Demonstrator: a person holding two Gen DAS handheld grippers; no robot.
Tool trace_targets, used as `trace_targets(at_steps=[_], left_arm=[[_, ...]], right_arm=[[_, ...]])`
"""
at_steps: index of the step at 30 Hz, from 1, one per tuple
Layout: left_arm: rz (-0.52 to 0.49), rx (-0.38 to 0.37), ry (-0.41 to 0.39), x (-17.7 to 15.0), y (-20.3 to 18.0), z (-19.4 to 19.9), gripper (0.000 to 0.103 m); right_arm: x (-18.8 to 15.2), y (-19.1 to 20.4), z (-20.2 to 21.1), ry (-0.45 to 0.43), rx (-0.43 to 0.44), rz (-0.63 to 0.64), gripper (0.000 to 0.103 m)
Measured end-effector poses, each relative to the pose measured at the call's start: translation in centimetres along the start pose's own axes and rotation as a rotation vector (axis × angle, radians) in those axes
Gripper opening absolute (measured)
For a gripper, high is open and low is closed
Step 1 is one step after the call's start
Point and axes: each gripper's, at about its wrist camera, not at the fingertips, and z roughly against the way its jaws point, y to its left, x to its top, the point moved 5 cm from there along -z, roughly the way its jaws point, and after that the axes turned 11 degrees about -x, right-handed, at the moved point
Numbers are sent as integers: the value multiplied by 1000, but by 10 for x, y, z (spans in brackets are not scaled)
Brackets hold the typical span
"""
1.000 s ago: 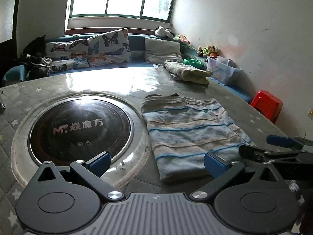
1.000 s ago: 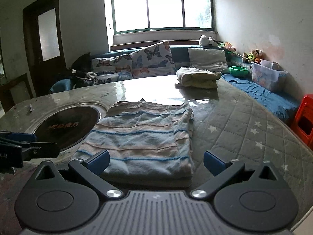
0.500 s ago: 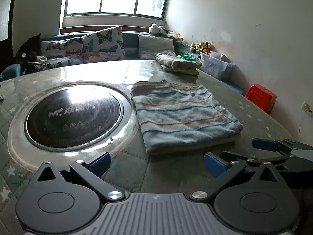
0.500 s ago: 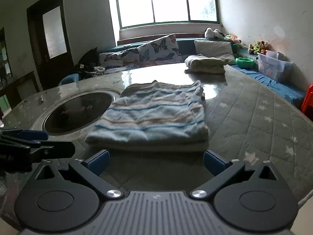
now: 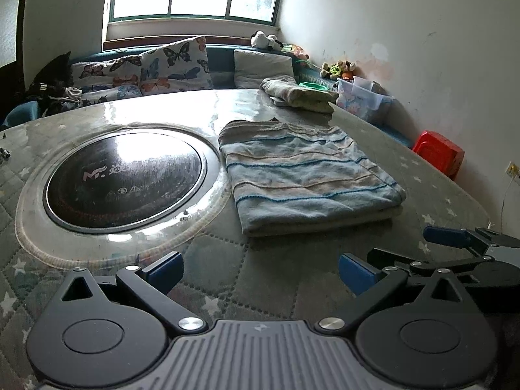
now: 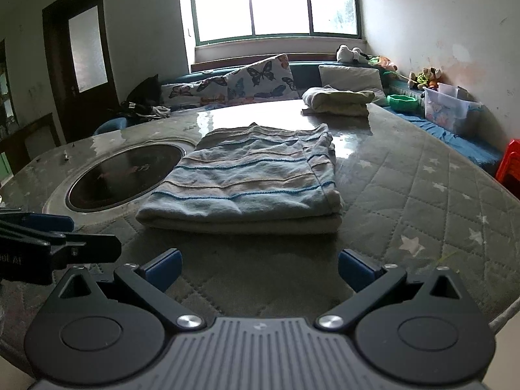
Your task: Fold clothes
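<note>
— What's the room like from your end?

— I see a round quilted table [image 5: 292, 276] with a dark glass hob [image 5: 125, 175] set into it, a window [image 6: 276, 3] and a cushioned bench behind.

— And the clothes?

— A striped garment [image 6: 247, 185] lies folded flat just beside the hob. A second folded garment [image 6: 338, 100] sits at the table's far edge.

— Any containers?

— A clear bin [image 6: 450, 109] on the bench, lid on; I can't tell what's inside. A green bowl [image 6: 403, 100] near it, contents hidden.

— Your claws?

— My left gripper [image 5: 260, 273] has its jaws wide apart, empty, short of the striped garment. My right gripper [image 6: 260, 268] is the same: spread, holding nothing.
</note>
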Motion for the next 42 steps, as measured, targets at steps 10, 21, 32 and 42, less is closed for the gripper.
trace_targets(at_steps=[10, 21, 32, 42], left_arm=[[2, 25, 17, -4, 0, -2, 103], [-4, 29, 19, -2, -1, -3, 103], [-22, 28, 35, 7, 0, -14, 103], [-32, 25, 45, 21, 3, -27, 103]], right_arm=[[-4, 0, -5, 14, -23, 9, 103], [-1, -4, -4, 10, -31, 6, 103], [5, -6, -14, 27, -44, 3, 103], [12, -10, -24, 40, -55, -1, 103]])
